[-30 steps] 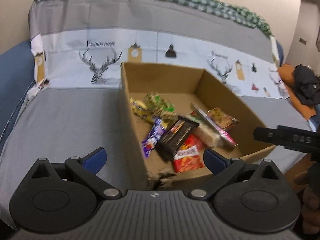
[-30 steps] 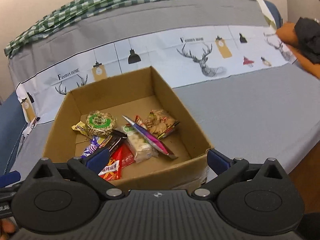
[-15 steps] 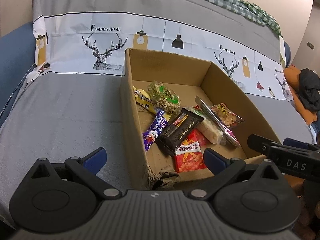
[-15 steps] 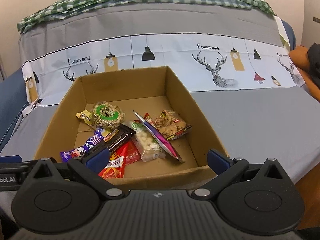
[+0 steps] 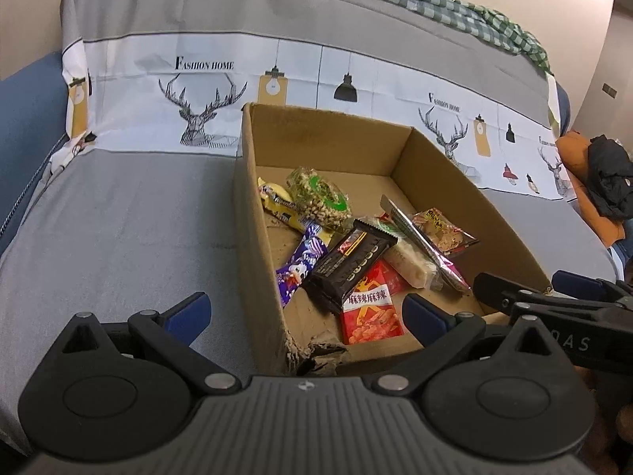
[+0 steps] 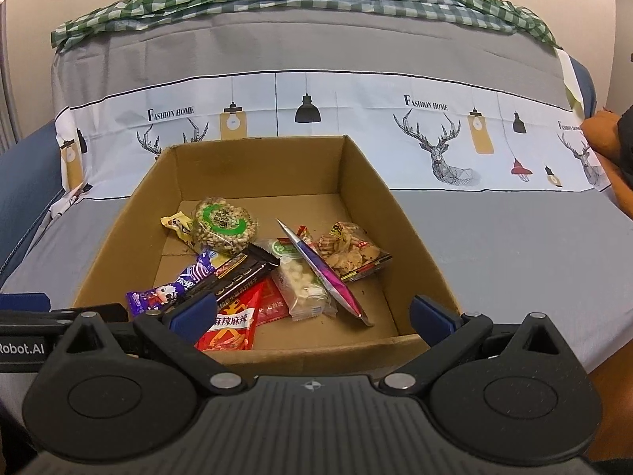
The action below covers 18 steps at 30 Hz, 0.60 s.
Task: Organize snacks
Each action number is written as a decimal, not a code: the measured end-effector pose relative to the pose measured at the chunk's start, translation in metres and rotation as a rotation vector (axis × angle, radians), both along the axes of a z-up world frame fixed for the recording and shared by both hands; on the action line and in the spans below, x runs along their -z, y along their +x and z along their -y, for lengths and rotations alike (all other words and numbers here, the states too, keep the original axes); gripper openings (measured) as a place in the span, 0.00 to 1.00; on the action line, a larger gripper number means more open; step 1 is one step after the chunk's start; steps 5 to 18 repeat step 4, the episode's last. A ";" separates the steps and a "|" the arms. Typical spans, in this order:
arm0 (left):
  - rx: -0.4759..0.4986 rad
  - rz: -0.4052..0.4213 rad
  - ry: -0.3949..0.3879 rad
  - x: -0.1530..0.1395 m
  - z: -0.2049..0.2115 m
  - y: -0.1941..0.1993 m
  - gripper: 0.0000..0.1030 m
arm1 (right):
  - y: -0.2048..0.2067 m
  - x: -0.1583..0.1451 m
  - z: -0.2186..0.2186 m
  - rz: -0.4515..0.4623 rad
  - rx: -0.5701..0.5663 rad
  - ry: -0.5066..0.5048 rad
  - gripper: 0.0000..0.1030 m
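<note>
Box (image 6: 364,182), cardboard, on the bed (image 6: 494,237): holds the snacks (image 6: 277,273) in a loose heap on its floor. Left tongs (image 5: 304,312) gape empty astride the box's near-left corner; right tongs (image 6: 312,312) gape empty at its near wall, snacks just beyond.

"FASHION HOME" is printed on the sofa cover (image 6: 425,101), at 12 o'clock from the cardboard box (image 6: 364,182). The red snack packet (image 6: 231,322) reads "麻辣麻辣". "Robot.AI" marks the left hand-held gripper (image 6: 23,348); the right hand-held gripper (image 5: 569,342) shows "DAS".
</note>
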<state>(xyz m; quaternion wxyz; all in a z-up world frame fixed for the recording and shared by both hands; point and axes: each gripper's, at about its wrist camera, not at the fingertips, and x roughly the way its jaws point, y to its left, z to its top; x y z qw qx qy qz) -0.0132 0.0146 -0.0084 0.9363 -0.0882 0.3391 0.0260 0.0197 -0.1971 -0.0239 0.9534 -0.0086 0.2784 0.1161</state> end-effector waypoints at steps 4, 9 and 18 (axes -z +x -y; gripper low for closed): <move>-0.004 0.006 0.007 -0.001 0.000 0.000 1.00 | 0.000 0.000 -0.001 -0.001 -0.002 -0.007 0.99; -0.004 0.006 0.007 -0.001 0.000 0.000 1.00 | 0.000 0.000 -0.001 -0.001 -0.002 -0.007 0.99; -0.004 0.006 0.007 -0.001 0.000 0.000 1.00 | 0.000 0.000 -0.001 -0.001 -0.002 -0.007 0.99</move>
